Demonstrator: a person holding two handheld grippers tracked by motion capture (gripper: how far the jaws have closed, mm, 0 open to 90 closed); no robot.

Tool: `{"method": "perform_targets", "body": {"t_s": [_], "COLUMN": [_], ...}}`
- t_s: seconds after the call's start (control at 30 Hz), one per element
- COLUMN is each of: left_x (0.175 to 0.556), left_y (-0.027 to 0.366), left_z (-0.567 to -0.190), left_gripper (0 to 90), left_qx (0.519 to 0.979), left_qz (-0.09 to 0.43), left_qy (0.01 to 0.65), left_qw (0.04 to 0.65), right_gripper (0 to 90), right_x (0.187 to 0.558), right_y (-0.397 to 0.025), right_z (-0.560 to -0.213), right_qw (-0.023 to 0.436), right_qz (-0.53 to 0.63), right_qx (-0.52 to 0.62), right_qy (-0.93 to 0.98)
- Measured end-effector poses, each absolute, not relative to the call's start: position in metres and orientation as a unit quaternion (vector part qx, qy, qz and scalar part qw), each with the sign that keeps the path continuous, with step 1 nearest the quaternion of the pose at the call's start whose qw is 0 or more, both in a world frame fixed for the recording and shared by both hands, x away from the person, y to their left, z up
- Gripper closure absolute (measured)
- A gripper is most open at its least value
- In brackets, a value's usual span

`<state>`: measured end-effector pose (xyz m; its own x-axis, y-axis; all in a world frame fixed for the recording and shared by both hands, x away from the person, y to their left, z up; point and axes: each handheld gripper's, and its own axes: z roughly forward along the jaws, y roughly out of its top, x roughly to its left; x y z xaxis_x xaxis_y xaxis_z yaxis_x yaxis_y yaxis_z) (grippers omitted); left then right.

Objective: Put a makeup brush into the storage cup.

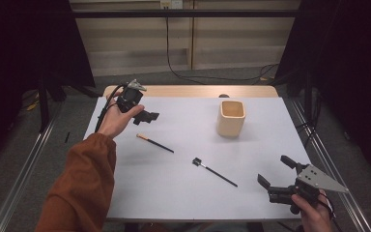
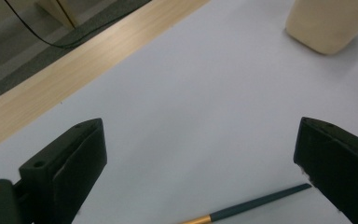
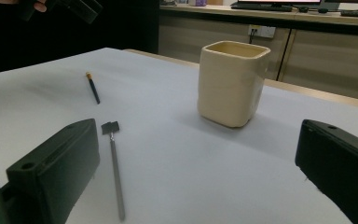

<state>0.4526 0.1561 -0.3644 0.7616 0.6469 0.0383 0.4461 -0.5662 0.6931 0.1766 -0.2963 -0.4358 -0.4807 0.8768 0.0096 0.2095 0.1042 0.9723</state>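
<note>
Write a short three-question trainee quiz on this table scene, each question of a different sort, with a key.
1. True or false: the cup stands upright on the table.
2. Multiple choice: the orange-tipped stick lies nearest to which? A) the left gripper B) the right gripper C) the cup
3. Fill in: the jaws of both grippers are ____.

Key:
1. True; its open mouth faces up.
2. A; the left gripper hovers just above and left of it, while the flat-headed stick lies closer to the right gripper.
3. Open; neither holds anything.
</note>
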Motion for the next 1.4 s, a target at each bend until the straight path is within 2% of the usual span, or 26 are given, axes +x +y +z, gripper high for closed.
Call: {"method": "perform_targets", "body": {"t_s": [0.6,0.77,0.8,1.03,1.23,1.4], "left_x": [0.459,0.460,0.461,0.463,0.463,0.459], "left_y": [0.151,0.150,0.150,0.149,0.149,0.145], "left_z": [-0.390,-0.393,-0.394,-0.398,-0.400,-0.405], "left_gripper": [4.2,5.6,5.8,5.6,5.1,5.0], "left_qx": [0.923,0.928,0.930,0.931,0.942,0.959], "left_qz": [0.084,0.074,0.059,0.053,0.046,0.042], "left_qy": [0.305,0.305,0.303,0.304,0.269,0.197], "left_qw": [0.218,0.203,0.201,0.196,0.196,0.199], "right_gripper": [0.0,0.0,0.0,0.0,0.0,0.0], "right_x": [0.177,0.177,0.177,0.177,0.177,0.177], "right_y": [-0.296,-0.296,-0.296,-0.297,-0.296,-0.296], "right_z": [-0.436,-0.436,-0.436,-0.436,-0.437,-0.437], "right_qw": [0.311,0.311,0.310,0.310,0.310,0.309], "right_qz": [0.534,0.533,0.533,0.532,0.531,0.532], "right_qx": [0.401,0.400,0.399,0.399,0.400,0.400], "right_qy": [0.676,0.678,0.678,0.679,0.679,0.679]}}
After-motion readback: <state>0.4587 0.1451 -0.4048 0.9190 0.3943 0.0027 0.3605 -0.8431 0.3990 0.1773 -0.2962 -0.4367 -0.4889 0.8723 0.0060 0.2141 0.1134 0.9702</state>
